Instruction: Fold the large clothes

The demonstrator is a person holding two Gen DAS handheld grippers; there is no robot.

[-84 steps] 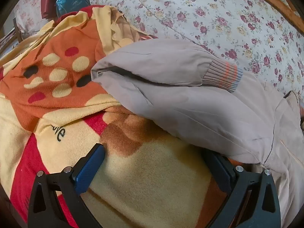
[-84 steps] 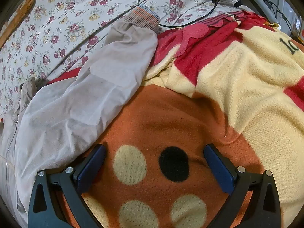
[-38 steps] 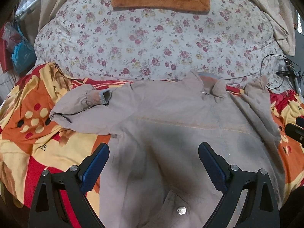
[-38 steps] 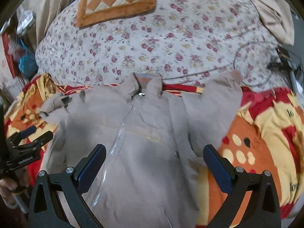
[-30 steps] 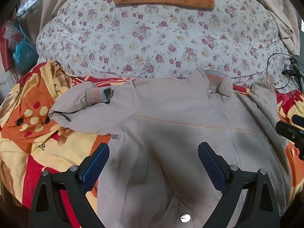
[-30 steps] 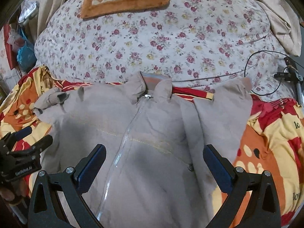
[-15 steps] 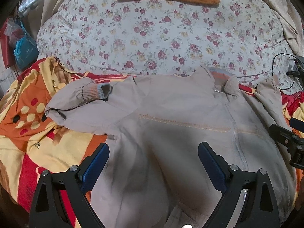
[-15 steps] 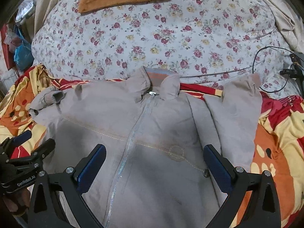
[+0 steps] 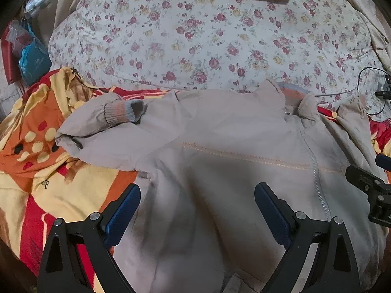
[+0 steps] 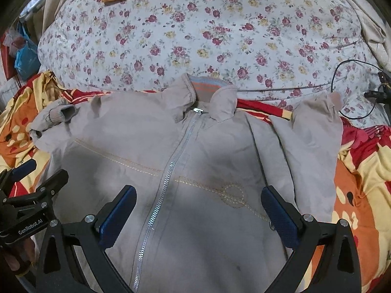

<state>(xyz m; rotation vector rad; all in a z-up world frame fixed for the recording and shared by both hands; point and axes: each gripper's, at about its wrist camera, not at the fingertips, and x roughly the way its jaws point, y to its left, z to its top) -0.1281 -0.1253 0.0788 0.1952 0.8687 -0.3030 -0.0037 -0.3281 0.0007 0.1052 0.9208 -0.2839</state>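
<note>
A beige zip-up jacket (image 10: 200,166) lies front up on the bed, collar toward the floral quilt, zipper closed; it fills the left wrist view too (image 9: 232,158). Its left sleeve (image 9: 97,127) is folded back on itself, ribbed cuff (image 9: 122,112) pointing inward. Its right sleeve (image 10: 315,146) lies alongside the body. My left gripper (image 9: 197,204) is open and empty above the jacket's left chest. My right gripper (image 10: 198,207) is open and empty above the zipper (image 10: 168,171) and chest. Each gripper shows at the edge of the other's view.
An orange, red and yellow blanket (image 9: 36,166) lies under the jacket on both sides (image 10: 361,195). A floral quilt (image 10: 220,36) bulges behind the collar. A black cable (image 10: 342,83) runs at the right. A blue bag (image 9: 31,58) hangs at far left.
Both grippers pulled back from the sleeves to a wide view, then moved slightly closer and lower over the jacket's chest. Both stayed open. The jacket has not moved.
</note>
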